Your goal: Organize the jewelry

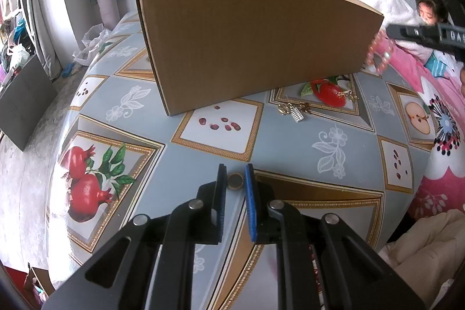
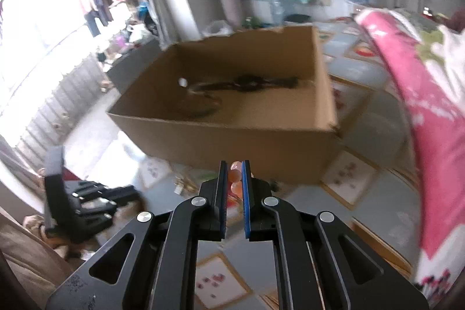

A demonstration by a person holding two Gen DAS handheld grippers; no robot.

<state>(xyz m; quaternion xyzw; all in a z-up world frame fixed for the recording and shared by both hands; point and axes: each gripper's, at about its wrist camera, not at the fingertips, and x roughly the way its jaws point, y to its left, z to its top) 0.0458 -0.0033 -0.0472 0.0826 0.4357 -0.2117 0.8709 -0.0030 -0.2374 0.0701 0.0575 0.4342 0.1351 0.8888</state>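
Jewelry sorting beside the cardboard box (image 2: 232, 141)
Pink bead bracelet (image 2: 236, 179) is clamped in right gripper (image 2: 234, 164); ring (image 1: 234, 181) is pinched by left gripper (image 1: 235, 169), box at twelve o'clock

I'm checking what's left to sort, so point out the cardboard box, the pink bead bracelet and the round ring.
cardboard box (image 1: 247, 42), left wrist view, front wall.
pink bead bracelet (image 2: 236, 175), right wrist view, beads.
round ring (image 1: 234, 181), left wrist view, top.

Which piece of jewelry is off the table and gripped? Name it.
The pink bead bracelet, pinched in the right hand-held gripper near the box. The gold ring and charms lie loose on the table.
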